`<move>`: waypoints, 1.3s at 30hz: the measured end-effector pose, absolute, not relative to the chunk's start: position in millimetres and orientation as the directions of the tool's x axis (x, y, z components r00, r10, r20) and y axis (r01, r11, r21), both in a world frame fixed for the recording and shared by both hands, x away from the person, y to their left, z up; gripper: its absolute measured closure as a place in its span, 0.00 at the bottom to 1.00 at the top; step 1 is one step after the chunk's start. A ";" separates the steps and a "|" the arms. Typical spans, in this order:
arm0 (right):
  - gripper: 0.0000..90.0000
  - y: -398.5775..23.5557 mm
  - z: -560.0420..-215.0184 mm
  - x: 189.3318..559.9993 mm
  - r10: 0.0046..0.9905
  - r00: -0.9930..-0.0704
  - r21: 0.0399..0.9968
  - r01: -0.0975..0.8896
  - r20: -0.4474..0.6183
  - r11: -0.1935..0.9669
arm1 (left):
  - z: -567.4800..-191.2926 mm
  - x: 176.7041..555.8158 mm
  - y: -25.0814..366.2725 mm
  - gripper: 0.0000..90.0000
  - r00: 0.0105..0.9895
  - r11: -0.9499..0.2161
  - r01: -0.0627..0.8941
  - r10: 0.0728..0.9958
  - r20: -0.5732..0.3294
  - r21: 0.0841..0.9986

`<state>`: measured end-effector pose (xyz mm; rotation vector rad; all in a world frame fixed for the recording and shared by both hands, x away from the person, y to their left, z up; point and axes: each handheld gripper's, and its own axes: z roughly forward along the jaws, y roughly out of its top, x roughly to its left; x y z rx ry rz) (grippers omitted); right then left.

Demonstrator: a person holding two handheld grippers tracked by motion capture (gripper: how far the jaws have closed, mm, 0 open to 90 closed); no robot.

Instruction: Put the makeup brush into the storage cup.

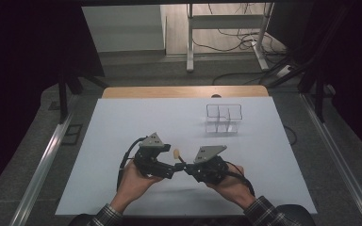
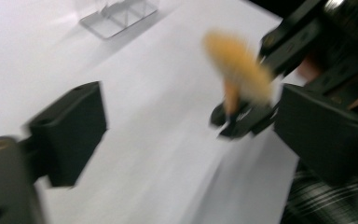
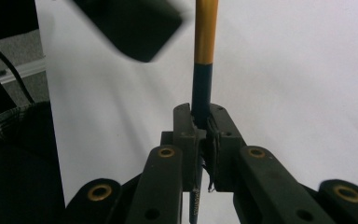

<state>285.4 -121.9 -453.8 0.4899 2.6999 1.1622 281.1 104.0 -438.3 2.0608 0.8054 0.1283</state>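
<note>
Gripping a makeup brush (image 3: 204, 56) — dark handle, gold ferrule, tan bristles — right tool (image 3: 204, 135); left tool (image 2: 186, 116) open.

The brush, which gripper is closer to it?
Right. The right gripper is clamped on the brush handle; the left gripper is open beside it, not touching.

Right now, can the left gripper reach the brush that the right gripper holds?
Probably yes. The left gripper stands open right beside the brush, which the right gripper clamps by its dark handle; nothing lies between them.
</note>
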 end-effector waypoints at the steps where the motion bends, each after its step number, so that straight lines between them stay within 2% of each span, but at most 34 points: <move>1: 0.93 -123.0 -453.5 286.2 0.361 -0.932 0.729 0.237 -0.015 0.642 | -439.5 280.0 104.2 0.07 0.788 -0.414 0.487 0.589 -0.182 0.769; 5: 0.93 -129.6 -451.5 290.6 0.393 -0.920 0.744 0.267 0.006 0.612 | -443.6 276.4 106.6 0.02 0.794 -0.460 0.475 0.591 -0.140 0.750; 24: 0.93 -155.7 -446.3 304.4 0.464 -0.885 0.759 0.323 0.032 0.565 | -457.8 267.9 126.0 0.00 0.769 -0.500 0.465 0.637 -0.053 0.731; 39: 0.93 -167.7 -443.3 308.7 0.484 -0.875 0.771 0.319 0.017 0.551 | -465.0 264.5 147.8 0.00 0.749 -0.492 0.481 0.660 -0.050 0.726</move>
